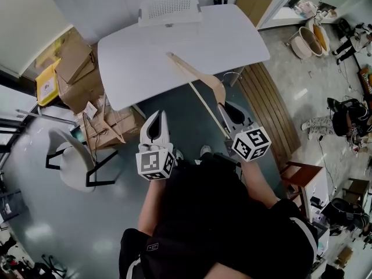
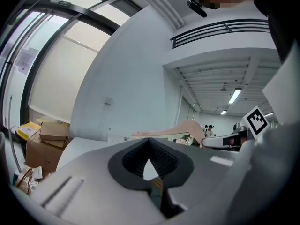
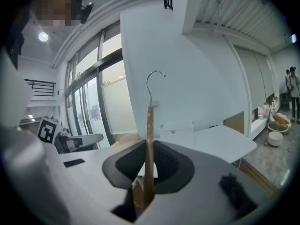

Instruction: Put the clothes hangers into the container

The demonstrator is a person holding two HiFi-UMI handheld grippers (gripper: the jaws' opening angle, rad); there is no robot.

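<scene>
With the right gripper jaws clamped on the wooden hanger, held short of the white container over the worktop, it seems best to lead the hook over the container's near rim before releasing, while the left gripper jaws stay closed and empty.

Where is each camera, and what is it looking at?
Head view: on the person's head, looking down at the table, left claw, right claw, own arms.
Left gripper view: rides the left claw, looks along its shut, empty jaws.
Right gripper view: rides the right claw, looks along the hanger it grips.
Shared: all three show that hanger.
</scene>
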